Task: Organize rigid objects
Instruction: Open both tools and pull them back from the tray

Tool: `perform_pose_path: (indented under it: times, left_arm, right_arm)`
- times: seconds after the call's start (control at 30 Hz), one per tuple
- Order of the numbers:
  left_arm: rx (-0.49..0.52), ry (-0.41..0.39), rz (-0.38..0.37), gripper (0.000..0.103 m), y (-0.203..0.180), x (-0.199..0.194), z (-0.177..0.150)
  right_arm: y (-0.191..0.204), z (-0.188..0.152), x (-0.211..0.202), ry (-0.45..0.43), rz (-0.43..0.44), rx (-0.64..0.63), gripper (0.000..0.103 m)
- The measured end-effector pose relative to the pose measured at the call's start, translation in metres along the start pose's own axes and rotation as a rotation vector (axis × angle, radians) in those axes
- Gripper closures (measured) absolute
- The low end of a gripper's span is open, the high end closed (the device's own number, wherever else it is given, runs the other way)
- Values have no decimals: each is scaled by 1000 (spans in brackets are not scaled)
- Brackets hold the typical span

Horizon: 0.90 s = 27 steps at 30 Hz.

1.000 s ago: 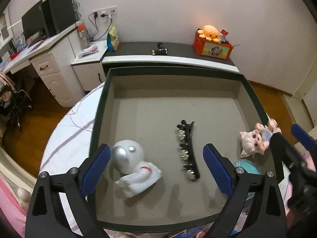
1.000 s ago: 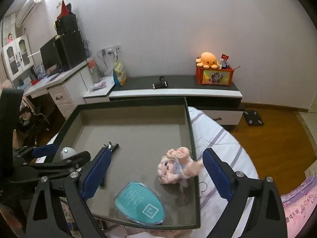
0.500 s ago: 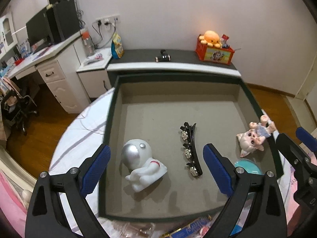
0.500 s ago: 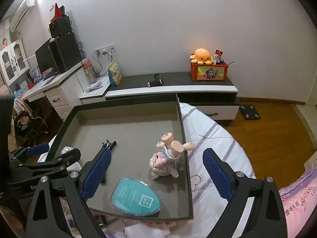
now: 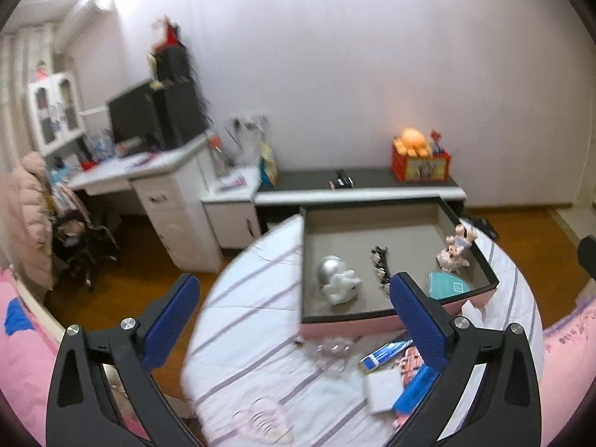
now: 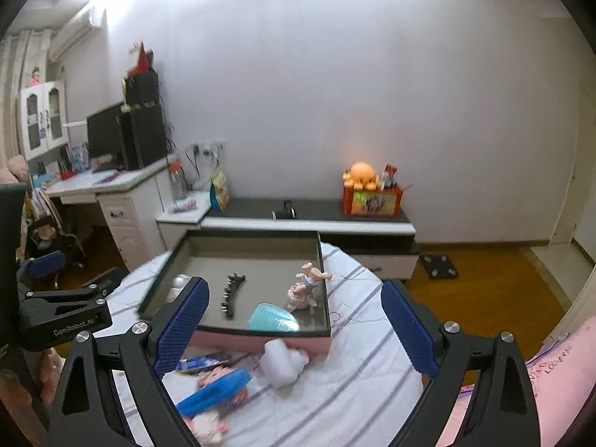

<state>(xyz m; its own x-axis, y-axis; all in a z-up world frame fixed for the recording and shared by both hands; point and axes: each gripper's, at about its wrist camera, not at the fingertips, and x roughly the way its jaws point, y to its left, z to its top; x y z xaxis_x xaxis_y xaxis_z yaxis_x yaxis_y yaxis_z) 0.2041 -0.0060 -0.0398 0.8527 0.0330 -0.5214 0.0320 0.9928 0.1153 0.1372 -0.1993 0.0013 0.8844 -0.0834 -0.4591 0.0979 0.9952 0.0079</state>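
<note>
Both wrist views look down from above the near end of the striped bed [image 5: 260, 320] toward the far wall, sharing the open box [image 5: 376, 316] [image 6: 260, 339] and far cabinet [image 6: 309, 219]

tray [image 6: 260, 342] pink, grey inside | astronaut [image 5: 337, 277] white-silver | fingers [image 6: 181, 326] blue

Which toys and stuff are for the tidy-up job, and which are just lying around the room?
For the job:
tray
astronaut figure
black hair clip
pig figurine
teal oval mirror
blue item on the bed

Just lying about:
orange octopus plush
red box
monitor
floor scale
</note>
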Motion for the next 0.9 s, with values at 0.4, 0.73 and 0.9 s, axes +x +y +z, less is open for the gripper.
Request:
perform_pose_path:
  times: [0.4,0.73,0.9]
  left_arm:
    - [5,-167,-27,0,19,-111,-40]
    - [37,-172,-8,0,10,-113,-42]
    - [48,-109,-7,0,4,-83,-42]
  right_arm:
    - [24,-30,-110,-142,-29,-16,0]
    - [26,-40,-117,-131,-46,-26,0]
    - [13,-40,-89,-70,-62,3,0]
